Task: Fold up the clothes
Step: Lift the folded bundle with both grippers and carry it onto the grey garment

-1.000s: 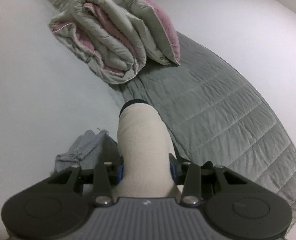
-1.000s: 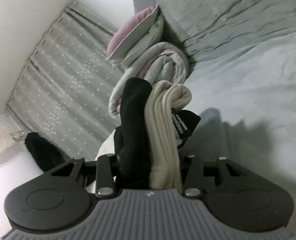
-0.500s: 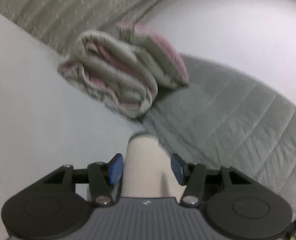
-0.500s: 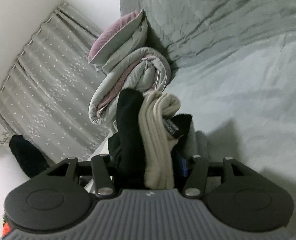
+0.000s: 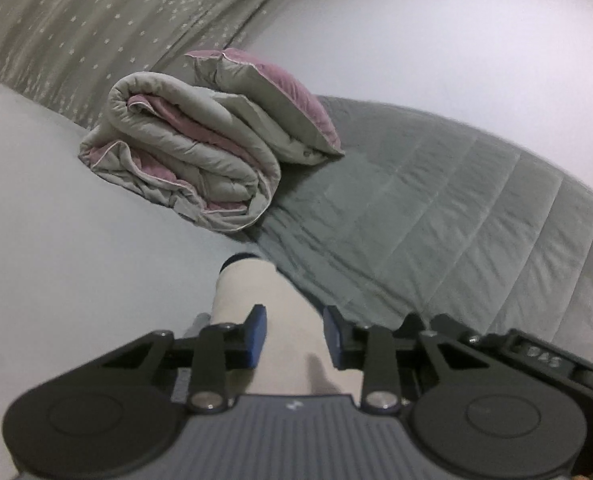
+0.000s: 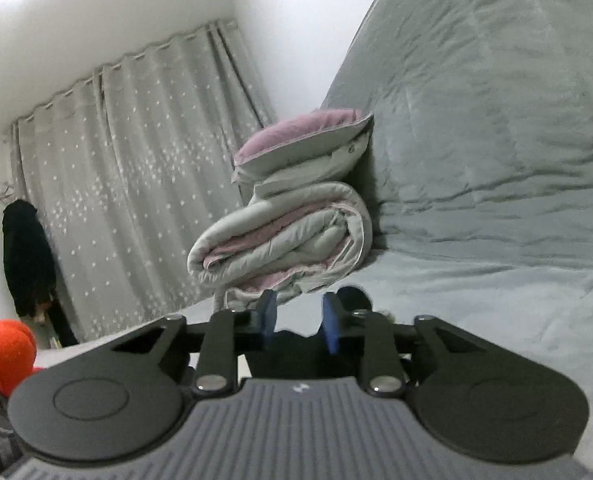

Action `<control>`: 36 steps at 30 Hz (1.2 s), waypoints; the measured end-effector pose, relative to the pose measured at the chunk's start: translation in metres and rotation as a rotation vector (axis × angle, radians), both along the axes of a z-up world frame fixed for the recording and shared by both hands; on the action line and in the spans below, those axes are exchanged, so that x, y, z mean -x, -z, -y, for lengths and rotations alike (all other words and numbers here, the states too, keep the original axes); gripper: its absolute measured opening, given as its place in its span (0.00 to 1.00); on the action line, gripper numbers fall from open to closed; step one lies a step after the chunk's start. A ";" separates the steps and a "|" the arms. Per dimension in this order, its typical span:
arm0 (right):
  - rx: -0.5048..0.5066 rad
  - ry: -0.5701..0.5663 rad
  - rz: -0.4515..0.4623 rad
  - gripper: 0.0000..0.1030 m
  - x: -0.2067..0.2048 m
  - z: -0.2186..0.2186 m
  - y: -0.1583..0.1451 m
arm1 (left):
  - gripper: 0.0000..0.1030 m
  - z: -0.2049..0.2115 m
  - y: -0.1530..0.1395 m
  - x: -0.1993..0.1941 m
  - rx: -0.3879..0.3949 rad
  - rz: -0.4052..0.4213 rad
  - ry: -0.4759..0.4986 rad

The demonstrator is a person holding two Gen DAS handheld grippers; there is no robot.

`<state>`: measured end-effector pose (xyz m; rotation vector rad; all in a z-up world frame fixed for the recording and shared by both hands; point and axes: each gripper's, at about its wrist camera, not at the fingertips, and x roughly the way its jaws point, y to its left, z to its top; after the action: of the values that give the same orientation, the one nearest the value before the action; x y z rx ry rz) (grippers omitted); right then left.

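Clearly, the left gripper [image 5: 292, 334] had its blue pads [image 5: 256, 334] apart, and a cream garment [image 5: 268, 312] with a dark cuff at its far end lay between them on the pale bed sheet [image 5: 56, 240]. The pads did not seem to press the cloth, so I judged that this piece was released or not yet gripped. In the right wrist view, the right gripper [image 6: 298, 326] also had its fingers apart, and only a dark piece of clothing [image 6: 352, 296] showed low between and just beyond them; what kind of garment it was, I could not tell.

To do this step well, I think each gripper should close on one clean edge of the cloth, not on a bunch of layers. The fold should be laid flat on the sheet and smoothed before the pads let go, because soft knit slides and opens again easily. The cuff end of the cream garment should be matched to the other end.

By count, there were two grippers, one cream garment and one dark piece. Behind them lay one rolled grey and pink duvet [image 5: 184, 160] with one pillow [image 5: 272, 104] resting on it. One quilted grey cover [image 5: 456, 208] spread beside them, and one starred curtain [image 6: 136, 180] hung behind.
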<state>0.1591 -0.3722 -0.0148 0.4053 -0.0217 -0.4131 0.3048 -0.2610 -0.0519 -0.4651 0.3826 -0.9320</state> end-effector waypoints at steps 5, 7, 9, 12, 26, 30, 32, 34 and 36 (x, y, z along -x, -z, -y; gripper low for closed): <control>-0.153 0.073 -0.105 0.07 -0.009 0.023 0.026 | 0.17 0.001 0.010 -0.007 -0.015 -0.048 0.004; -0.213 0.076 -0.101 0.06 -0.007 0.029 0.033 | 0.17 0.001 0.011 -0.007 -0.009 -0.054 0.007; -0.229 0.073 -0.098 0.06 -0.007 0.030 0.032 | 0.17 0.000 0.010 -0.006 -0.007 -0.051 0.002; -0.198 0.072 -0.077 0.07 -0.002 0.022 0.024 | 0.17 -0.003 0.007 -0.003 -0.004 -0.045 -0.007; -0.088 0.025 -0.078 0.18 -0.007 0.007 0.011 | 0.17 0.010 0.002 0.007 -0.045 0.002 0.044; -0.175 0.083 -0.094 0.06 -0.003 0.022 0.020 | 0.17 0.008 0.005 0.003 -0.036 -0.022 0.041; -0.193 0.089 -0.084 0.06 -0.001 0.022 0.019 | 0.17 0.005 0.005 0.003 -0.027 -0.032 0.034; -0.177 0.095 -0.082 0.07 0.001 0.019 0.016 | 0.17 0.005 0.004 0.001 -0.022 -0.040 0.030; -0.162 0.100 -0.081 0.13 0.003 0.015 0.014 | 0.19 0.006 0.002 0.002 -0.024 -0.047 0.024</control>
<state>0.1565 -0.3876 -0.0283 0.5484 0.0712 -0.5320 0.3027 -0.2666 -0.0536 -0.4624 0.4425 -0.9402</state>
